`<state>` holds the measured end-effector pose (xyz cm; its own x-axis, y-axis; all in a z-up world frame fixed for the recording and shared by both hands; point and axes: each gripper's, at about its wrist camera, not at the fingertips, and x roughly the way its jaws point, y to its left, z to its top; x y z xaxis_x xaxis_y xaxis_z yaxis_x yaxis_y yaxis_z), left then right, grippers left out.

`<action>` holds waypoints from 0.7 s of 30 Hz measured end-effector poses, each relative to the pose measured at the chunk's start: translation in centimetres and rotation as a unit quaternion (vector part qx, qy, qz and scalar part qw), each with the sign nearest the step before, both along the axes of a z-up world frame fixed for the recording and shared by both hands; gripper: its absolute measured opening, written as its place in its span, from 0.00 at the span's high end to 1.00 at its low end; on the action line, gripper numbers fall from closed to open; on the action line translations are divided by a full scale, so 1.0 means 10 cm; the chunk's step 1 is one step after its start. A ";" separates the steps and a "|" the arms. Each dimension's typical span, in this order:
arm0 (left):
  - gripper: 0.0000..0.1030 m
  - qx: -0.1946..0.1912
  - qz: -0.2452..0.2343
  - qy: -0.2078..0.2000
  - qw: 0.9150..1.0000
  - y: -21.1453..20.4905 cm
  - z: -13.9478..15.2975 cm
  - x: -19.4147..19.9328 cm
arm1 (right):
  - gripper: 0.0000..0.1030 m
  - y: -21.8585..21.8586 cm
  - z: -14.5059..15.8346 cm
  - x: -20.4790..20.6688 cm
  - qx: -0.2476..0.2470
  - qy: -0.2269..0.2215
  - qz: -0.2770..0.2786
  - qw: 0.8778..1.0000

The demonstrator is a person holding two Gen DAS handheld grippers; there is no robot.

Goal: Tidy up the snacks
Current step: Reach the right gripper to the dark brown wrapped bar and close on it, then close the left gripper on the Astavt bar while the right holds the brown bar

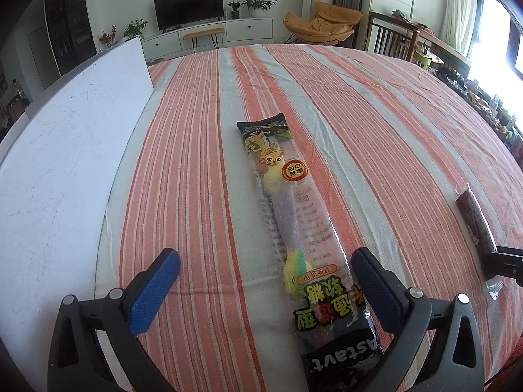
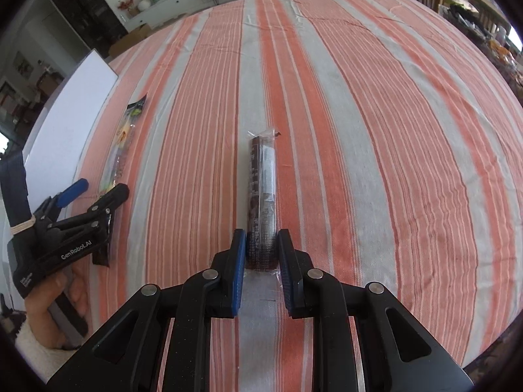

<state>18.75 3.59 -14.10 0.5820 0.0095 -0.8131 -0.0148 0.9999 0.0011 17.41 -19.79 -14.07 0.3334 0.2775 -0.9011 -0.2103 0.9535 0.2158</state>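
Observation:
A long gummy candy packet (image 1: 291, 225), clear with black ends and a yellow cartoon, lies flat on the striped tablecloth. My left gripper (image 1: 264, 277) is open and straddles its near end, blue pads apart on both sides. The packet and the left gripper (image 2: 94, 192) also show at the left of the right wrist view. A dark brown snack packet (image 2: 261, 196) lies lengthwise ahead of my right gripper (image 2: 261, 248), whose jaws are closed on its near end. That packet shows at the right edge of the left wrist view (image 1: 475, 219).
A white board (image 1: 65, 170) lies along the table's left side, also seen in the right wrist view (image 2: 72, 111). The orange and grey striped cloth (image 1: 376, 130) covers the table. Chairs, a TV stand and plants stand beyond the far edge.

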 end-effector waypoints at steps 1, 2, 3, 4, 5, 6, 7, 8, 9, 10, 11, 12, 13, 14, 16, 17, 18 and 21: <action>0.00 0.000 0.000 0.000 1.000 0.00 0.00 0.00 | 0.80 0.01 0.01 0.02 -0.006 0.000 0.002 1.000; 0.00 -0.001 0.000 0.000 1.000 0.00 0.00 0.00 | 0.80 0.02 0.00 0.01 -0.008 0.001 0.002 1.000; 0.00 -0.002 0.000 0.000 1.000 0.00 0.00 0.00 | 0.75 0.02 0.00 0.00 -0.005 0.004 0.001 1.000; 0.00 -0.004 -0.002 0.004 1.000 0.00 0.00 0.02 | 0.75 -0.01 0.00 -0.01 0.001 0.010 -0.005 1.000; 0.00 -0.003 -0.006 0.015 1.000 0.00 0.01 0.05 | 0.70 -0.05 0.01 0.00 0.011 0.015 -0.013 1.000; 0.00 -0.004 -0.016 0.034 0.999 -0.01 0.02 0.10 | 0.61 -0.11 0.02 0.01 0.025 0.022 -0.023 0.999; 0.00 -0.003 -0.028 0.057 0.998 -0.03 0.02 0.14 | 0.58 -0.16 0.05 0.03 0.035 0.025 -0.033 0.999; 0.00 -0.005 -0.039 0.074 0.996 -0.05 0.03 0.18 | 0.57 -0.20 0.08 0.05 0.038 0.025 -0.040 0.998; 0.00 -0.008 -0.048 0.082 0.995 -0.08 0.04 0.20 | 0.57 -0.21 0.11 0.07 0.035 0.023 -0.044 0.998; 0.00 -0.012 -0.054 0.087 0.995 -0.10 0.05 0.22 | 0.57 -0.22 0.14 0.10 0.028 0.023 -0.043 0.998; 0.00 -0.012 -0.055 0.090 0.994 -0.12 0.05 0.25 | 0.57 -0.20 0.14 0.14 0.019 0.027 -0.038 0.999; 0.02 -0.007 -0.054 0.093 0.994 -0.15 0.05 0.27 | 0.57 -0.17 0.14 0.17 0.011 0.033 -0.034 0.999; 0.03 0.002 -0.055 0.093 0.994 -0.19 0.06 0.29 | 0.57 -0.15 0.13 0.20 0.005 0.036 -0.031 0.999; 0.08 0.000 -0.059 0.087 0.994 -0.22 0.07 0.28 | 0.57 -0.10 0.12 0.25 0.000 0.037 -0.029 0.999; 0.23 0.000 -0.062 0.075 0.995 -0.24 0.12 0.28 | 0.57 0.01 0.10 0.31 -0.009 0.037 -0.016 0.999; 0.39 -0.001 -0.062 0.068 0.996 -0.25 0.14 0.25 | 0.57 0.08 0.07 0.34 -0.014 0.041 -0.006 0.999; 0.60 0.006 -0.059 0.061 0.996 -0.25 0.17 0.22 | 0.57 0.14 0.02 0.36 -0.021 0.049 0.006 0.999; 0.83 -0.027 -0.061 0.055 0.996 -0.15 0.22 0.14 | 0.81 0.22 0.01 0.34 -0.052 0.045 0.011 0.998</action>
